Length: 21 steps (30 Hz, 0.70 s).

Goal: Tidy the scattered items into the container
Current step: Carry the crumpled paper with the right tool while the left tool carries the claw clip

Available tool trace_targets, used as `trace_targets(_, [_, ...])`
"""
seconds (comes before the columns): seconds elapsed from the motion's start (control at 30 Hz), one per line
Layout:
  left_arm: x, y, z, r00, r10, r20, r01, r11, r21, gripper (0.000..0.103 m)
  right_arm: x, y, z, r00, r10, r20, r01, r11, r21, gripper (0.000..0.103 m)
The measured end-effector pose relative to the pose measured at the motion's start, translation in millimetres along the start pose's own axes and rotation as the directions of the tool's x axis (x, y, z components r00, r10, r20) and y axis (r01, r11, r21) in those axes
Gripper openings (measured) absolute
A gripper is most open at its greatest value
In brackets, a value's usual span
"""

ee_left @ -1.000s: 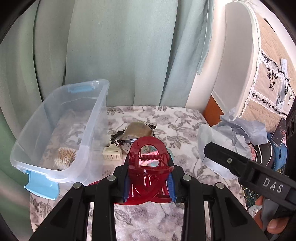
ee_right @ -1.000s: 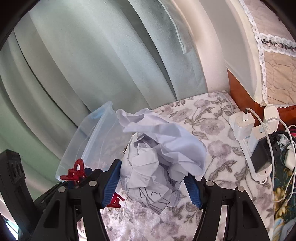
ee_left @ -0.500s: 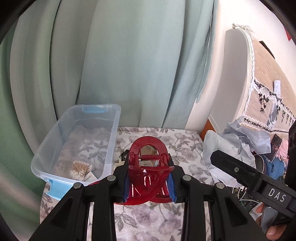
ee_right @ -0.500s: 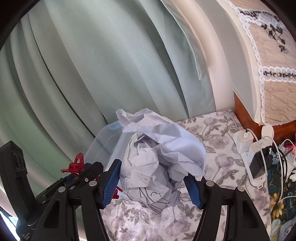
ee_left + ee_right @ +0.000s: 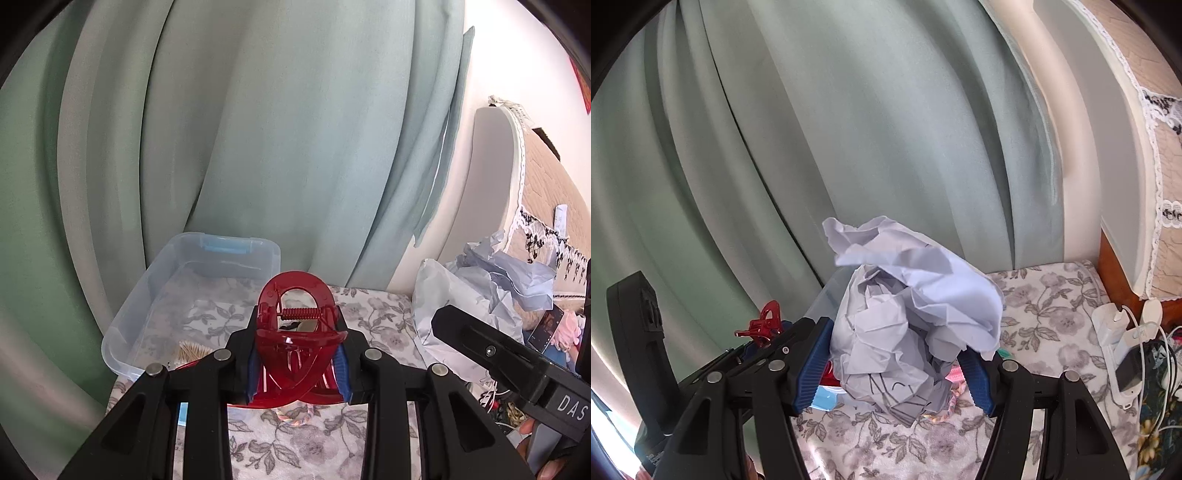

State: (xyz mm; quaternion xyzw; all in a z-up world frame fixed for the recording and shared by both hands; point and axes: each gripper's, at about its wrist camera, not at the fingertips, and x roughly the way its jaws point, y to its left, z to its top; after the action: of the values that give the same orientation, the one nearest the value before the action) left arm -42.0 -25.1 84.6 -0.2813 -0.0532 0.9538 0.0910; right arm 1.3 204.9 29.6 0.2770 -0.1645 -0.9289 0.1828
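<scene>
Clear box (image 5: 155, 295) ahead-left of left claw (image 5: 297, 373), on flowery cloth (image 5: 373, 317), cotton sticks (image 5: 192, 350) inside. Left claw squeezes red hair clip (image 5: 295, 332): hard, light, slippery plastic; probably snaps if pinched hard. Right claw (image 5: 897, 369) hugs crumpled paper ball (image 5: 905, 325) by its sides: soft, very light, squashes easily.
</scene>
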Motion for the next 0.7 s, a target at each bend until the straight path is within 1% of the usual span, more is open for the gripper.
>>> trace_targets(0.23, [-1.9,21.7,5.3,1.000,0.019,0.017,-0.019,0.999,-0.030,0.034,15.7,16.5,5.0,1.000,0.018,-0.018,-0.018,0.999,-0.032,0.069])
trace_targets(0.7, [15.6,73.1,7.4,0.998,0.064,-0.010,-0.064,0.992,-0.109,0.034,63.5,39.8,7.1,0.995,0.045,-0.086,-0.052,0.995,-0.079,0.069])
